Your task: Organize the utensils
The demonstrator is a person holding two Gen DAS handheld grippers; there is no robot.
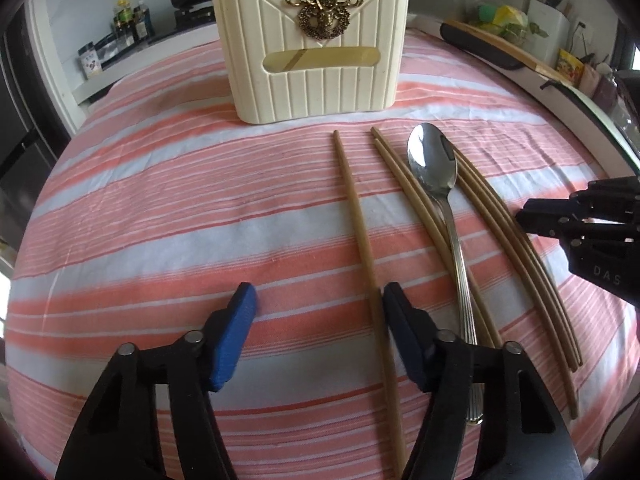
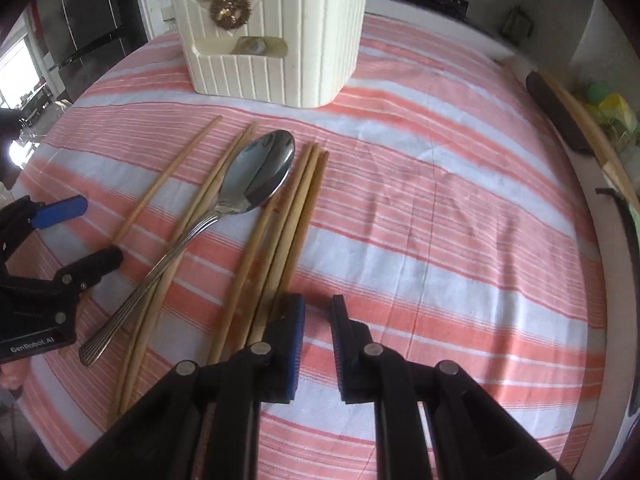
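– Pink-and-white striped cloth (image 1: 160, 220), and all the utensils are loose on it. Where is the left gripper (image 1: 320, 296)?

– Low over the near end of the single chopstick (image 1: 356, 216). Its fingers stand about half open. The chopstick runs between them, hard up against the inner face of the right finger (image 1: 404, 328), while the blue pad (image 1: 236, 332) on the other side is well clear of it. So nothing is clamped.

– Is that right finger actually touching the stick?

– I can't tell; they look just beside each other.

– And the right gripper (image 2: 318, 304)?

– Nearly closed, with only a thin slit between the pads. There is bare cloth under the slit and nothing in it. Its left finger sits over the near ends of the three chopsticks (image 2: 280, 240) on the far side of the spoon (image 1: 434, 164); whether it rests on them I can't say.

– The rest of the cutlery?

– The spoon lies bowl up, handle towards the grippers, over a pair of chopsticks (image 1: 404, 184) that runs along its left. The single stick is apart from these, further left.

– The holder (image 1: 312, 80)?

– It is cream and ribbed with a gold stag badge, upright at the far side of the cloth, beyond all the tips
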